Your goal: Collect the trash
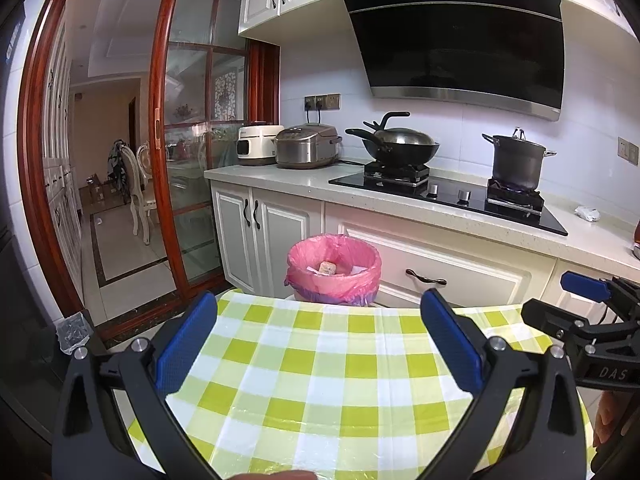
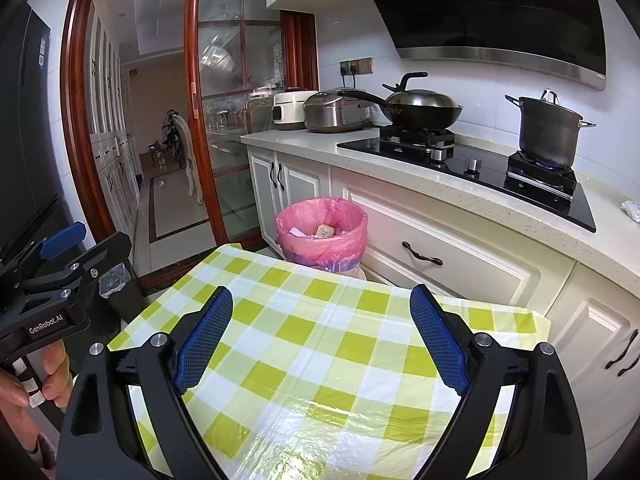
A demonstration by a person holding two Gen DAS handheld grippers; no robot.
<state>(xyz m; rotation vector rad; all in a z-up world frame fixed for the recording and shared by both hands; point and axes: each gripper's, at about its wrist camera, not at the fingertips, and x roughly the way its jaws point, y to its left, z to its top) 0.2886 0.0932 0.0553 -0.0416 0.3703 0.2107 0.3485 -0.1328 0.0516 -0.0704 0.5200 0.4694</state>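
Two empty grippers above the checked table

Both grippers hang over the near part of the table (image 1: 320, 376), which is covered in a green-and-white checked cloth. The left gripper (image 1: 318, 350) has its blue pads spread wide with nothing between them; the right gripper (image 2: 322, 344) is equally wide and empty. Just past the table's far edge, against the lower cabinets, stands the bin (image 1: 334, 270) with a pink liner, some scraps lying inside. Farther off, a crumpled white scrap (image 1: 587, 213) lies near the counter's right end, beside the hob (image 1: 448, 196), where a pot (image 1: 518, 162) sits over a lit flame.
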